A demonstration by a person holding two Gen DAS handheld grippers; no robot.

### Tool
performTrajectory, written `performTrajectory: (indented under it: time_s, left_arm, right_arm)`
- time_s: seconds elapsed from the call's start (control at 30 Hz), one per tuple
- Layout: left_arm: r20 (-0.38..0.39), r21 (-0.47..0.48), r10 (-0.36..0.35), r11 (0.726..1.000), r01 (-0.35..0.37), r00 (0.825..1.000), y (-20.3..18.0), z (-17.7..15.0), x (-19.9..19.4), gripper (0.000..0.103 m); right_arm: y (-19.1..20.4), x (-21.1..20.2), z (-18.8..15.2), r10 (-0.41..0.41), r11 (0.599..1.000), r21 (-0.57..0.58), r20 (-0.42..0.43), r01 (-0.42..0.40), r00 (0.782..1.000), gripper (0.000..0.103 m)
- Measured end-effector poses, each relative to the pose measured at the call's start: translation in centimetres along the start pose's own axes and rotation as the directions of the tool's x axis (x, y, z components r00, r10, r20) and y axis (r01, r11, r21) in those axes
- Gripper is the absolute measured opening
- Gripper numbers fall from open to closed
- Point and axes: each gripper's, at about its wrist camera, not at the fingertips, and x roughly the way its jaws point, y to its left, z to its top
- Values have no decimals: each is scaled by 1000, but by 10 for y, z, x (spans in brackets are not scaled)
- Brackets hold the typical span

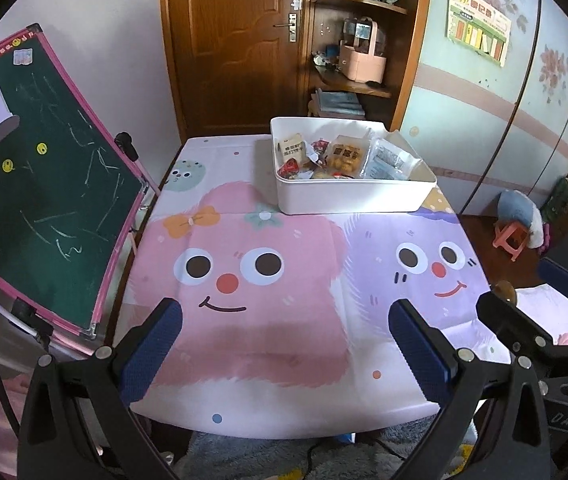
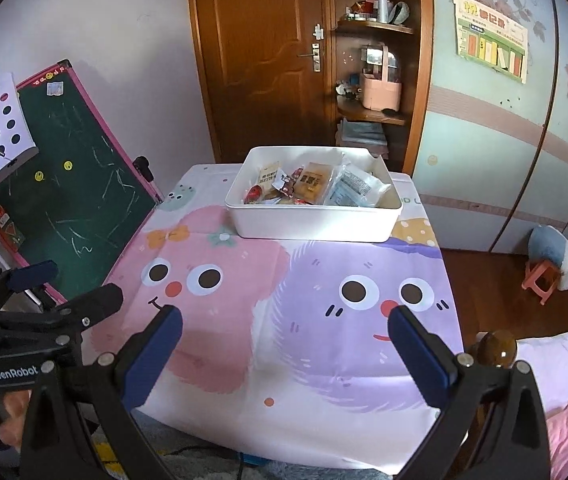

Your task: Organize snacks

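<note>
Tablecloth first: a printed cloth with a pink and a lilac cartoon face (image 1: 268,264) covers the table directly beneath and ahead of both grippers; nothing lies on its near half; well beyond the fingertips, at the far edge, sits a white rectangular plastic bin (image 1: 348,196), ahead and a little right of the left gripper (image 1: 286,344), ahead and a little left of the right gripper (image 2: 286,344); inside the bin lie the wrapped snacks (image 2: 316,186), loosely heaped: a tan biscuit packet, a clear bag of golden pieces, a pale blue-grey pouch and small red-wrapped sweets; all of them rest within the walls, none outside.

Both grippers hang released, blue-padded fingers spread wide with only cloth between them; neither holds anything; the left one hovers over the pink face, the right over the lilac one, side by side and near the table's front edge.

Judging by this, sorting has not begun, or the snacks are already gathered; I cannot tell which; the step in hand looks like an approach; the next move calls for reaching forward over the bin rim, picking one packet from the heap without dragging its neighbours.
</note>
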Motion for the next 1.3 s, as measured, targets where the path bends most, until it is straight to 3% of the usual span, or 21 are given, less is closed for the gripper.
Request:
performTrajectory:
  time_s: [1.3]
  left_arm:
    - [-19,9,9,1000,-8,1000,0,-1,9,103]
  right_arm:
    - [-8,9,1,5,1000,24,-11,-5,1000,103]
